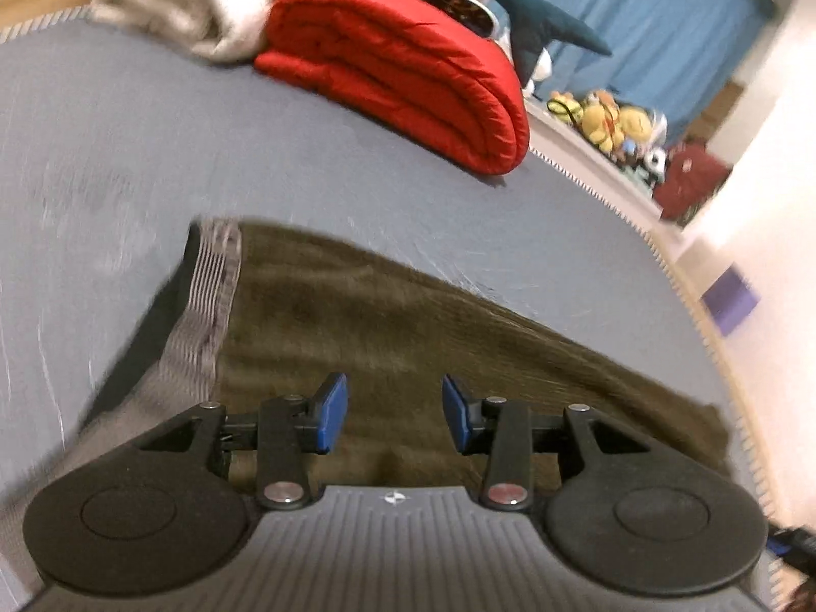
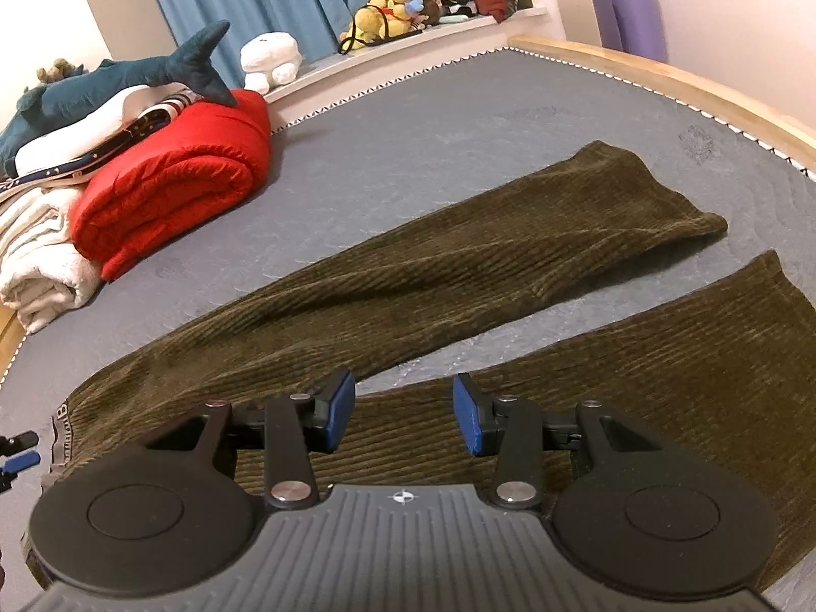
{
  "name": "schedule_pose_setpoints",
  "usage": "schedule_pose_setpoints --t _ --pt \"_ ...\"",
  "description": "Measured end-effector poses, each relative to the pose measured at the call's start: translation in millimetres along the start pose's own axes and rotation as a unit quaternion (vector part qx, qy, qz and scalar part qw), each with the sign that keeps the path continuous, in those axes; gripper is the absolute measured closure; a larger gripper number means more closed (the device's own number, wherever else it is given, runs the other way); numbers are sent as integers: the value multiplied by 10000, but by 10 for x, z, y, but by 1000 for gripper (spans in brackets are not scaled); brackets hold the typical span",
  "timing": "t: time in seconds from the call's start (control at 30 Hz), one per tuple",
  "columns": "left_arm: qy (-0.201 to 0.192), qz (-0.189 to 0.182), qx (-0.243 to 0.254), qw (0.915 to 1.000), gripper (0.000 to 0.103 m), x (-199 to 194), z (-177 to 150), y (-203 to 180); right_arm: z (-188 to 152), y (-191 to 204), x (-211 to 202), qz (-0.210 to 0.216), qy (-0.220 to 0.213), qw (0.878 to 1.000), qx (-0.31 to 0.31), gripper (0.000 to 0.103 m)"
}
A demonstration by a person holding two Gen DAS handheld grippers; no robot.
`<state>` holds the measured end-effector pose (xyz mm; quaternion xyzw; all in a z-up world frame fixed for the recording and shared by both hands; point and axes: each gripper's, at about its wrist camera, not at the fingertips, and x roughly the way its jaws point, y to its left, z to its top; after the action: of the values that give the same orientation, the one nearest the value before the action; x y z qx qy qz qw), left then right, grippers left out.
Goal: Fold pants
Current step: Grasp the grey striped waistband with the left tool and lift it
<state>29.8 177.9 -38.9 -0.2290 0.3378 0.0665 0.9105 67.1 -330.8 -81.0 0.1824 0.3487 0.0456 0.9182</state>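
- since the pants (image 2: 459,265) are soft, limp corduroy spread flat on the mattress (image 2: 459,117), they should drape, probably slightly heavy.
- left gripper (image 1: 395,421): jaws apart, empty, waistband (image 1: 211,306) ahead-left.
- right gripper (image 2: 404,415): jaws apart, empty; grasp a leg hem beyond the fingertips.

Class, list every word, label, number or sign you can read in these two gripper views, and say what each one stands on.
"B": the only letter that reads, on the waistband of the olive corduroy pants; the rest of that print is cut off.
Small round emblem on the right gripper body: a sign, no text.
The same emblem on the left gripper: no text.
Patterned fabric on the pile: too small to read.
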Motion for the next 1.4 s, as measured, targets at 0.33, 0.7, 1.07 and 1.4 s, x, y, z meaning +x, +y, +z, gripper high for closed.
schedule_pose_setpoints --t 0.33,0.7,1.07,1.4 --pt "35 609 1350 9890 58 1153 684 219 81 56 37 230 68 9996 -112 55" --pt "844 563 2397 9655 17 2130 879 219 219 26 253 146 196 9992 -307 54" --pt "653 -146 3158 9465 101 1541 731 -2 235 55 245 156 189 9993 -268 54" --pt "305 -169 2581 9655 101 -63 -218 -404 269 4 156 114 -19 9997 225 54"
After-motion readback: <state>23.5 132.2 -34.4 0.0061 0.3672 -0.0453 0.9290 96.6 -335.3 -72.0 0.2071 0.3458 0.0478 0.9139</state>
